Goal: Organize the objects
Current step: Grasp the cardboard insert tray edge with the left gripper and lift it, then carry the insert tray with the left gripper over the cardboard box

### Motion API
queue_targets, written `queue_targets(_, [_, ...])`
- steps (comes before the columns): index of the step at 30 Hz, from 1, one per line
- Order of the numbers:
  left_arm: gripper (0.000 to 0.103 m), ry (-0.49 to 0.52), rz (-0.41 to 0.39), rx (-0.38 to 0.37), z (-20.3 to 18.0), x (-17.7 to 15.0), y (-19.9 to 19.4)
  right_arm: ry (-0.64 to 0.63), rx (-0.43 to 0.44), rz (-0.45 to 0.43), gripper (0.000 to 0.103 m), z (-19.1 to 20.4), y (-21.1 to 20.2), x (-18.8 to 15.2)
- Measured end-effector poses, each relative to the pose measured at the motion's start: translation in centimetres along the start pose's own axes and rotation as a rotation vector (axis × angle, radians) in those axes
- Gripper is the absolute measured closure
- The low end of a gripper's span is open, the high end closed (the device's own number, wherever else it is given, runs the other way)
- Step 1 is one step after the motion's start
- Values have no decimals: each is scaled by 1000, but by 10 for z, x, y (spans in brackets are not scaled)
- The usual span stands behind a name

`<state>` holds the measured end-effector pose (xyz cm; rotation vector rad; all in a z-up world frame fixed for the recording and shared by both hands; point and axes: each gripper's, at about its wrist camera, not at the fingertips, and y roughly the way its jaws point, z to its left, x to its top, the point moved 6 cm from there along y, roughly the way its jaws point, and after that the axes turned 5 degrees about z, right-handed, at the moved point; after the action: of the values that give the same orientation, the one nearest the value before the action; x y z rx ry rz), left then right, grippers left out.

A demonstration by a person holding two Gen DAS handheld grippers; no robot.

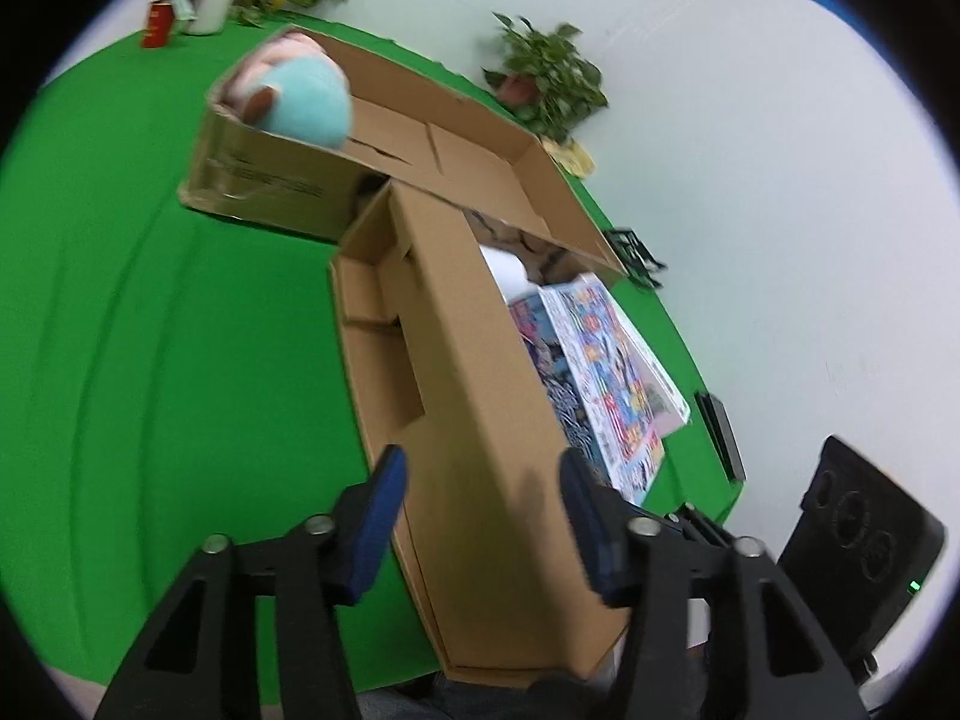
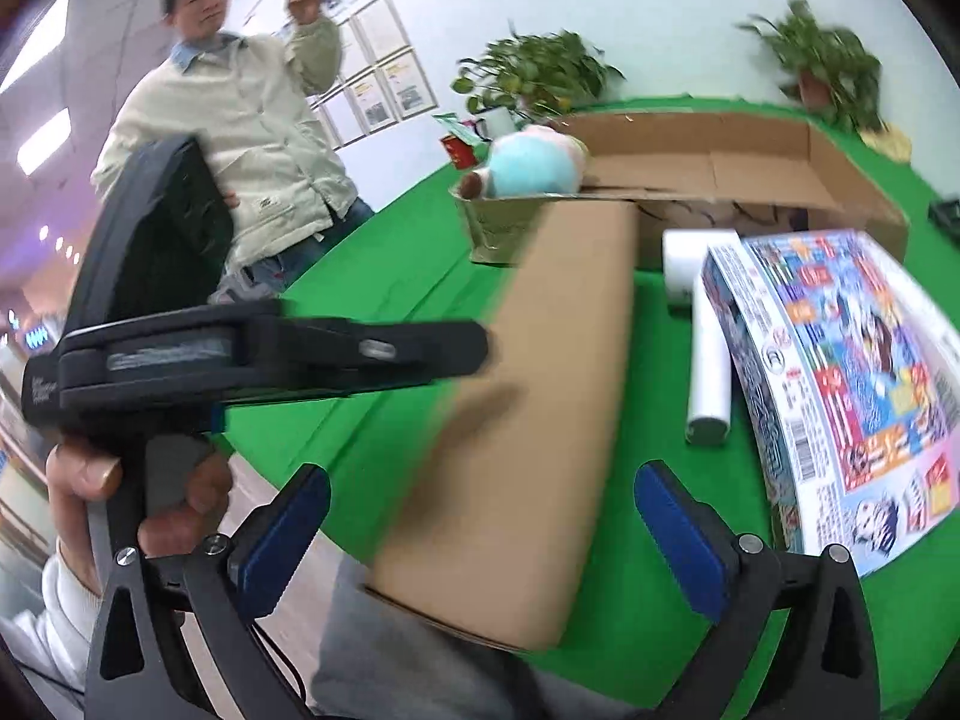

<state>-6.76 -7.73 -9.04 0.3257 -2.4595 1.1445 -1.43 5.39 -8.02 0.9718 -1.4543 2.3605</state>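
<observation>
The long cardboard box (image 1: 474,420) lies on the green desk (image 1: 150,360), its long axis running straight ahead from the left tool (image 1: 480,516); that tool is spread astride its near end; the right tool (image 2: 480,534), also spread and empty, hovers just beside, the colourful puzzle box (image 2: 852,384) to its right.

Right gripper (image 2: 480,531) hanging at six o'clock, jaws apart, over cardboard flap (image 2: 528,396); puzzle box (image 2: 840,384) lying at three o'clock; white roll (image 2: 708,354) lying beside it; plush toy (image 2: 528,165) sitting at twelve.
</observation>
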Motion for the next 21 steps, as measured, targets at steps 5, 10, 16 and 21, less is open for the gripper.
queue_targets(5, [68,11,42,-21,-7,-7,16,-11,-62,47,1,3,4,-6])
queue_targets(10, [80,27,29,-36,-21,-1,15,-13,-103,58,9,3,5,-15])
queue_targets(16, [80,94,82,-93,-47,-2,34,63,-169,46,10,-35,-11,-18])
queue_targets(21, [80,140,69,-85,-61,4,44,60,-251,24,14,-66,-32,-21])
